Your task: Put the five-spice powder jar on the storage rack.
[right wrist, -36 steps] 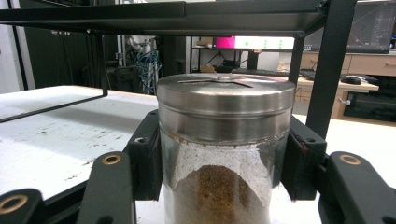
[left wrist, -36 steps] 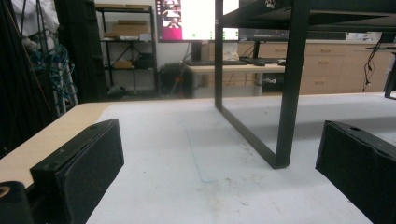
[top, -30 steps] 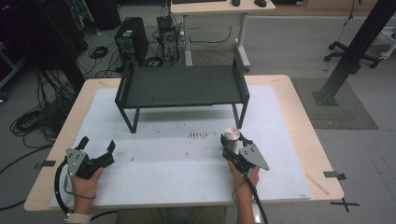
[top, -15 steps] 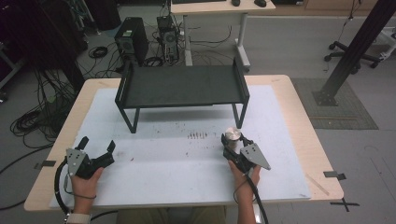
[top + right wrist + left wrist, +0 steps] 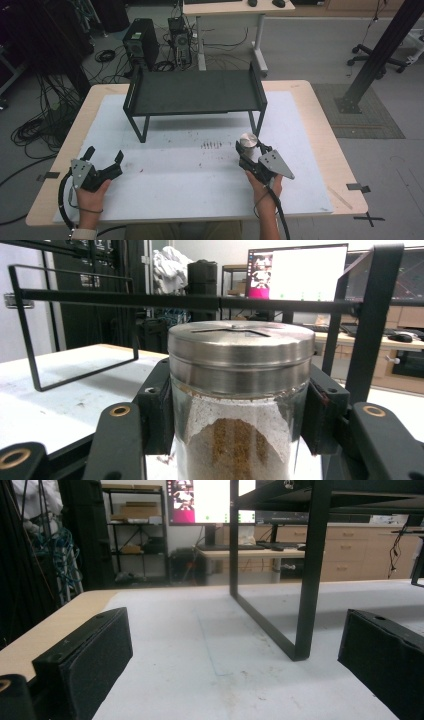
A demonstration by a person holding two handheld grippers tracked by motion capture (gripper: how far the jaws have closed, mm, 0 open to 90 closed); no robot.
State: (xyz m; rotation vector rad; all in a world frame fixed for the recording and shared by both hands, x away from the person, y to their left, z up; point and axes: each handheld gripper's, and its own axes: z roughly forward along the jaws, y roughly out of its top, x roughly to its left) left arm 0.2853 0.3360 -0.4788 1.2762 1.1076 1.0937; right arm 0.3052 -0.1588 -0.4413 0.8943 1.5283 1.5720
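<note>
Jar (image 5: 248, 140) of brown powder stood between the jaws of the right gripper (image 5: 248, 148) on the white-covered bench (image 5: 200, 175), seen from the high view, with the black metal rack (image 5: 195, 92) just beyond the gripper and a little to its left. The left gripper (image 5: 104, 158) rested well apart at the person's other hand (image 5: 90, 192), jaws spread wide and holding nothing.

From the left gripper view, both black foam pads (image 5: 82, 652) stood far apart over bare bench (image 5: 200, 645), with one rack leg (image 5: 307, 570) ahead and slightly right of the gripper.

From the right gripper view, the jar (image 5: 240, 405) sat squarely between the jaws, which were closed against its clear wall just under the brushed-metal lid (image 5: 241, 347); whether the jar's base was touching the bench could not be told. Brown powder (image 5: 235, 447) filled the lower part, with a pale dusty film on the wall above it. The rack's top rail (image 5: 125, 299) crossed behind the lid.

The jar looked rigid and, being partly filled, moderately weighty; if glass, as it appeared, it would be breakable and its smooth wall slippery. The body below the lid seemed the sound place to hold, since the lid might lift off, and keeping it upright would likely guard against spilling.
</note>
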